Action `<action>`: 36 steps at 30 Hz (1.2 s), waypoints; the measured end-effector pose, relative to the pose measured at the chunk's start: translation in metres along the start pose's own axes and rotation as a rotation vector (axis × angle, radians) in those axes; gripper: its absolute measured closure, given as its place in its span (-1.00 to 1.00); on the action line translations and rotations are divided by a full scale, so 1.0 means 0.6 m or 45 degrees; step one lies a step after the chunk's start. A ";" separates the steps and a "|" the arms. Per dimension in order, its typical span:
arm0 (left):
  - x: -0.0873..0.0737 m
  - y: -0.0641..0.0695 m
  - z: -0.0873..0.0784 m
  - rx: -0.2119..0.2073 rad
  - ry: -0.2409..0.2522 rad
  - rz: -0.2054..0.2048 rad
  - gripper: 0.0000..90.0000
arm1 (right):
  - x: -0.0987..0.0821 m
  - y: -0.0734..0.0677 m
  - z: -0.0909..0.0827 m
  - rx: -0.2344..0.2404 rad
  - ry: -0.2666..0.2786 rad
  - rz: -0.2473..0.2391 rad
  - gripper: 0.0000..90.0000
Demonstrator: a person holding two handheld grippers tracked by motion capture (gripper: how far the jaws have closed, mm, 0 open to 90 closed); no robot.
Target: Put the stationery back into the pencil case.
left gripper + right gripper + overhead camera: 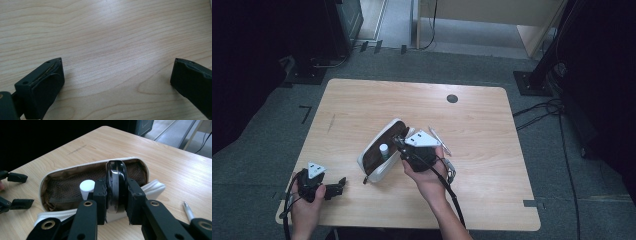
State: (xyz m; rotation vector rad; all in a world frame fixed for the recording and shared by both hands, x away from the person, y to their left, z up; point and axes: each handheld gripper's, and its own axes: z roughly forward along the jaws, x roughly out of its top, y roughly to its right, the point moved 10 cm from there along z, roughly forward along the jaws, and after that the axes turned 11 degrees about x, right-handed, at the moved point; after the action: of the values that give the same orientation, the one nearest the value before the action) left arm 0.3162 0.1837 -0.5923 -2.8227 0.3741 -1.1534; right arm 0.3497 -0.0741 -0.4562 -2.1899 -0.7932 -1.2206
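A white pouch [374, 162] lies open in the middle of the table, showing its brown mesh lining [62, 187]. A white-capped item [87, 186] stands inside it [384, 148]. My right gripper [116, 195] is shut on a glossy black round case [116, 176], held edge-on just above the pouch's opening [402, 141]. At the table's front left corner my left gripper [341, 185] rests open, with bare wood between its jaws [117, 72]. The left gripper [17, 190] also appears at the left edge of the right gripper view.
A pen [439, 140] lies on the wooden table [362, 100] just right of the pouch, near my right hand; it is also in the right gripper view [188, 211]. A dark round cable hole [452, 98] sits near the far edge. Dark stands and cables surround the table.
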 end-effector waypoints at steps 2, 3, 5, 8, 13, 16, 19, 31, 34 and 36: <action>0.000 0.000 0.000 0.000 -0.003 0.004 -1.00 | 0.002 0.000 0.007 0.003 -0.002 0.007 0.63; 0.000 0.000 0.000 0.000 -0.002 0.003 -1.00 | 0.003 0.002 0.010 0.001 -0.004 0.007 0.63; 0.000 0.000 0.000 0.000 0.001 -0.001 -1.00 | 0.004 0.005 0.018 0.002 -0.007 0.012 0.63; 0.000 0.000 0.000 0.001 0.001 -0.001 -1.00 | 0.006 0.007 0.028 0.004 -0.008 0.023 0.61; 0.000 0.000 0.000 0.001 0.002 -0.001 -1.00 | 0.012 0.010 0.041 0.000 -0.004 0.023 0.60; 0.000 0.000 0.000 0.001 0.001 0.000 -1.00 | 0.015 0.012 0.046 0.000 0.003 0.022 0.59; 0.000 0.000 0.000 0.001 0.002 -0.001 -1.00 | 0.016 0.013 0.049 0.003 0.008 0.032 0.59; 0.000 0.000 0.000 -0.001 0.001 0.001 -1.00 | 0.010 0.082 -0.001 -0.095 0.078 0.075 0.56; 0.000 0.000 0.000 -0.001 0.001 0.001 -1.00 | -0.006 0.123 -0.022 -0.155 0.069 0.104 0.57; 0.000 0.001 0.000 -0.001 0.003 -0.003 -1.00 | -0.019 0.146 -0.032 -0.194 0.058 0.123 0.58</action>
State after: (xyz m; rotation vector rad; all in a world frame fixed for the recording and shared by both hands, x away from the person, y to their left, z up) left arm 0.3164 0.1833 -0.5923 -2.8234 0.3713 -1.1574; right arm 0.3951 -0.1513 -0.4702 -2.2837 -0.5859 -1.3152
